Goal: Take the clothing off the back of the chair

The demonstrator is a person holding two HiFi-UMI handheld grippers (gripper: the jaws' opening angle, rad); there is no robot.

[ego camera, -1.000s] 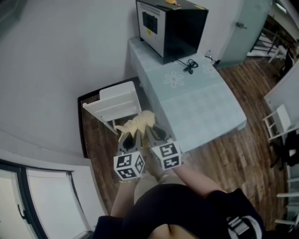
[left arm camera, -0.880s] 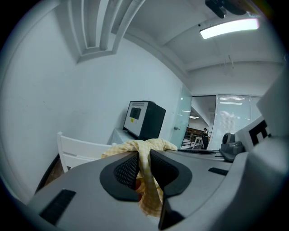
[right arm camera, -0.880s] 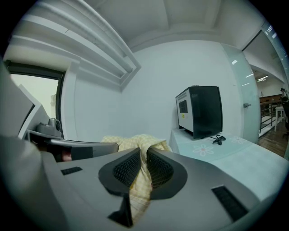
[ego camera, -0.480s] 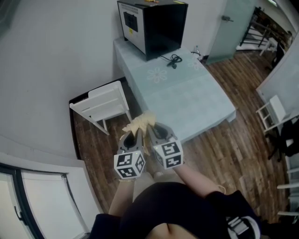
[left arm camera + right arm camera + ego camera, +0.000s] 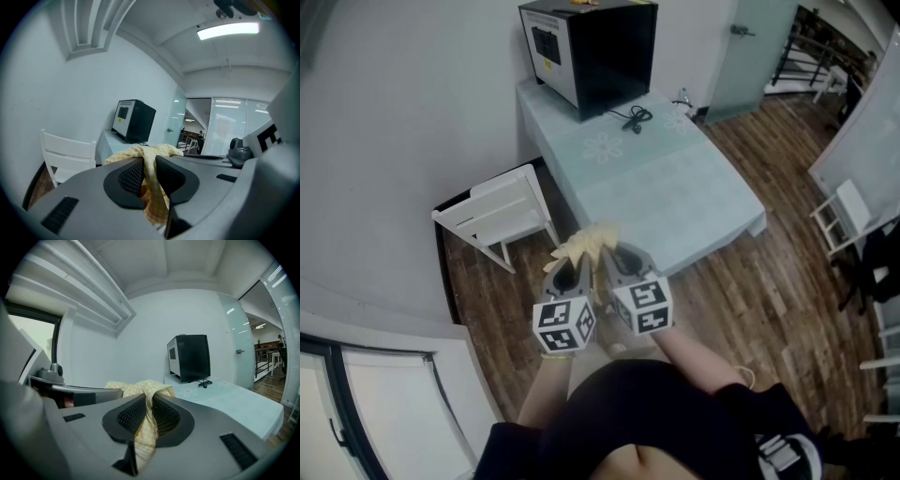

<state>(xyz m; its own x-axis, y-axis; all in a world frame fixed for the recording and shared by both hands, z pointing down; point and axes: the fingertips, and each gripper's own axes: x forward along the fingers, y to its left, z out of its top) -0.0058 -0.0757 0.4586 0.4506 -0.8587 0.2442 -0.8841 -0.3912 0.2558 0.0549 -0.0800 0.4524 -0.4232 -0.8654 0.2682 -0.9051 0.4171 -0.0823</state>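
We hold the yellow cloth [image 5: 586, 242] in both tools at once. The left gripper [image 5: 148, 174] is clamped on one fold and the right gripper [image 5: 146, 414] is clamped on another right beside it, so the garment stays bunched between them instead of trailing or slipping free. The cloth is off the chair [image 5: 497, 217], whose back stands bare. It hangs in the air to the right of the chair, well apart from it, in front of the near edge of the table [image 5: 675, 197] that stands on the chair's right. We judge the removal itself done, with only a place to put the cloth down still to find. Both grippers sit side by side, almost touching, pointing forward and slightly down. Their marker cubes face us, and our forearms are tucked in close to the body.
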